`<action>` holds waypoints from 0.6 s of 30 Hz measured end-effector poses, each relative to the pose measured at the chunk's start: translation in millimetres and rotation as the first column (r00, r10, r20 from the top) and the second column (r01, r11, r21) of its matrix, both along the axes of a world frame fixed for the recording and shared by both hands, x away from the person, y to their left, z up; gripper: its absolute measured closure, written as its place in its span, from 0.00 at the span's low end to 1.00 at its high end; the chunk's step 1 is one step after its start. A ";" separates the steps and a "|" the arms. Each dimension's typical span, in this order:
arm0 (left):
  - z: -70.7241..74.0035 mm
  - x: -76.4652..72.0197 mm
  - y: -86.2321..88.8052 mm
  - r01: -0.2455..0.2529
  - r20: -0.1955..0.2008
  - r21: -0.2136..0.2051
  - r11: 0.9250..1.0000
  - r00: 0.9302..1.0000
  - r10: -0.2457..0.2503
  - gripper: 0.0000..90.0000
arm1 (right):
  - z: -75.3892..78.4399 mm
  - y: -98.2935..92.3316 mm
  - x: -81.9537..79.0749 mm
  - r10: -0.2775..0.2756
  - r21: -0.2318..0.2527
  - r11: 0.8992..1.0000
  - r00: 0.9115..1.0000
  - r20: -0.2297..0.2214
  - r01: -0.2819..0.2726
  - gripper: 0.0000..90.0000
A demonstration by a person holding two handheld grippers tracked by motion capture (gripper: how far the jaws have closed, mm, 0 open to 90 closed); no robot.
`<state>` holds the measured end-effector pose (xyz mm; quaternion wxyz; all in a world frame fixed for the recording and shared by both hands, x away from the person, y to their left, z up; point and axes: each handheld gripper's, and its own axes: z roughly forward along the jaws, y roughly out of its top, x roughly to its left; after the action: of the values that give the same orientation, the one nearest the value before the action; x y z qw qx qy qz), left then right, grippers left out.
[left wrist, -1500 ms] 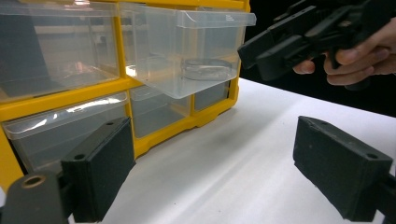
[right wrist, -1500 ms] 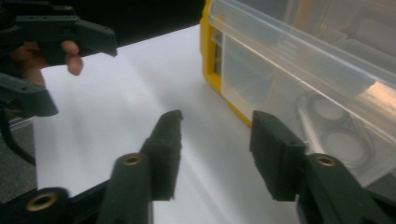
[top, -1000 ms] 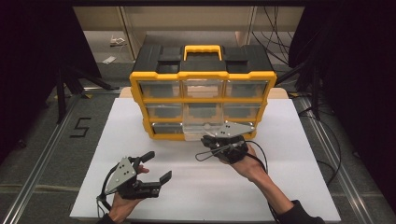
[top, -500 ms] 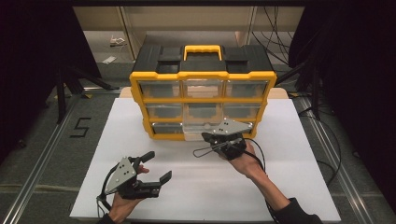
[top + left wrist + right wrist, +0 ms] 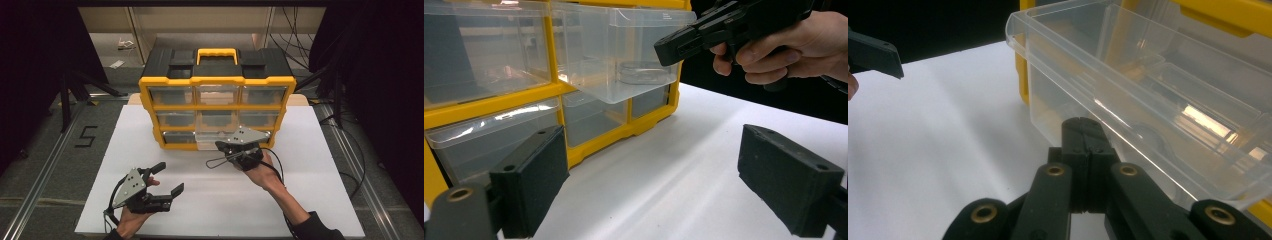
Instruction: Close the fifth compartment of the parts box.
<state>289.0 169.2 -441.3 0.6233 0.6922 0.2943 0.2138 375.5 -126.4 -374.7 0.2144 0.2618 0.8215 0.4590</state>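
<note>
Drawer (image 5: 1148, 100) of clear plastic, pulled partway out of the bottom row of the yellow organizer (image 5: 216, 85), is the thing in hand; it juts from the middle of that row over the white board (image 5: 310, 200). Starting from the right gripper (image 5: 223, 147): its two black jaws are pressed flat together, and in the right gripper view their tips sit against the drawer's front wall, just below the rim; I cannot tell whether a thin lip or tab is pinched between them. My reading is that the drawer is being drawn out, or is about to be pushed home, by this gripper. A further pull would call for a straight, level draw toward the person, so that the drawer neither tilts nor drags the cabinet across the board. Inside the drawer, seen from the left gripper view, lies a faint round clear shape (image 5: 644, 72) that I cannot identify. The left gripper (image 5: 166, 178) rests lower on the board, well apart from the cabinet, jaws spread wide with nothing between them. Counted: two grippers, one organizer with one yellow handle (image 5: 217, 53), nine drawers in three rows of three, one of them out.
</note>
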 end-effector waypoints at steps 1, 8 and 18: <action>0.0 0.0 0.0 0.000 0.000 0.000 1.000 1.000 0.000 0.14 | -0.1 0.2 0.2 0.001 0.000 1.000 1.000 0.001 -0.001 1.00; 0.0 0.0 0.1 -0.001 0.000 0.000 1.000 1.000 0.001 0.14 | 0.4 1.8 1.7 0.000 0.004 1.000 1.000 0.004 0.000 1.00; 0.0 0.0 0.1 -0.003 -0.001 -0.002 1.000 1.000 0.003 0.14 | 0.9 3.5 6.0 -0.011 0.007 1.000 1.000 0.009 0.011 1.00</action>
<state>288.9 169.3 -441.3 0.6236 0.6913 0.2958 0.2140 381.5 -122.9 -373.8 0.2197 0.2651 0.8175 0.4616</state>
